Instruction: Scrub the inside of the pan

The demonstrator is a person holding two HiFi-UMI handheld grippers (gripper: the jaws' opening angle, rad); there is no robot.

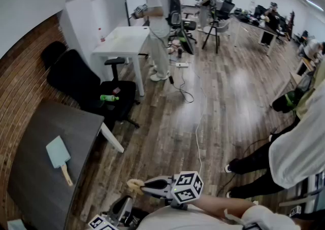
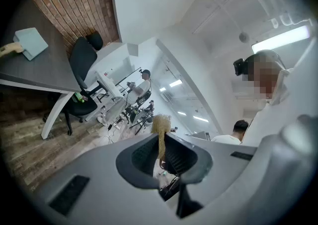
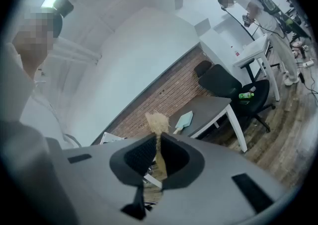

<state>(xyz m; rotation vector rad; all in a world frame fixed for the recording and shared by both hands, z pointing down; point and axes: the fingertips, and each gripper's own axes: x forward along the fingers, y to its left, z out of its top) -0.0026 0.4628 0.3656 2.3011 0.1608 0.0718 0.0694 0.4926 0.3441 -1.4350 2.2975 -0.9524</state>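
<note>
Table (image 1: 30, 173): dark top, well ahead of both sets of jaws and to the left of the left ones.
Paddle (image 1: 58, 153): pale blue with a wooden handle; it lay flat on the table, far beyond either jaw tip.
Left gripper (image 2: 160, 142): jaws were closed on a thin tan strip, held low and close to the person's body.
Left pad (image 2: 160, 122): a fibrous tuft stood out just past the jaw tips, with the rest pinched between them.
Right gripper (image 3: 158, 144): jaws were likewise clamped together on tan fibre and aimed toward the table.
Right pad (image 3: 157, 121): a frayed end showed just above the tips. Whether it was one piece with the left pad could not be told.
Pan: no view showed it, neither between the jaws, near them, nor on the table.
Handling, pad: it looked soft, light and springy. The grip near its base probably left enough tuft free to scrub.
Handling, pan: likely stiff, fairly heavy and slick if wet. Pinching its handle or rim would probably steady it best while the other jaws scrubbed inside.
</note>
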